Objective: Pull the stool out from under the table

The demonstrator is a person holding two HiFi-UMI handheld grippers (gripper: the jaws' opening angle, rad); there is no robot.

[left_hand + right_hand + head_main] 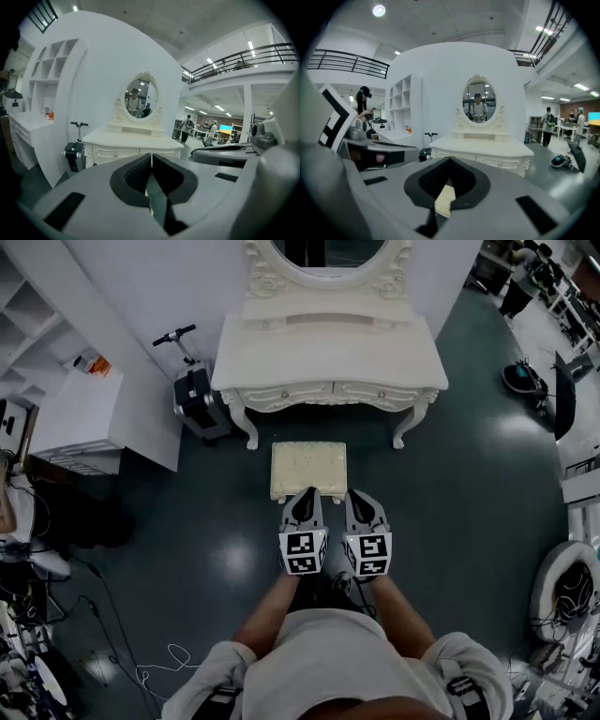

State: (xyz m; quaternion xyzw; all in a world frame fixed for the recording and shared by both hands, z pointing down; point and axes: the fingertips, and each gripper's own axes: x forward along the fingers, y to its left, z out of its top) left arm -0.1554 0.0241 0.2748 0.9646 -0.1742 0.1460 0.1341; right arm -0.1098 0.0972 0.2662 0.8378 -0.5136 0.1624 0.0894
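Jaws pressed together on left gripper (307, 495) and right gripper (359, 496), at near edge of stool (308, 468)

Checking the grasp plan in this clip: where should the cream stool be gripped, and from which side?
Probably the near edge of the stool's flat padded top, from the person's side: its far edge faces the table, and the straight rim suits two jaws. The left gripper and right gripper hover there, both shut on nothing, so they need opening first.
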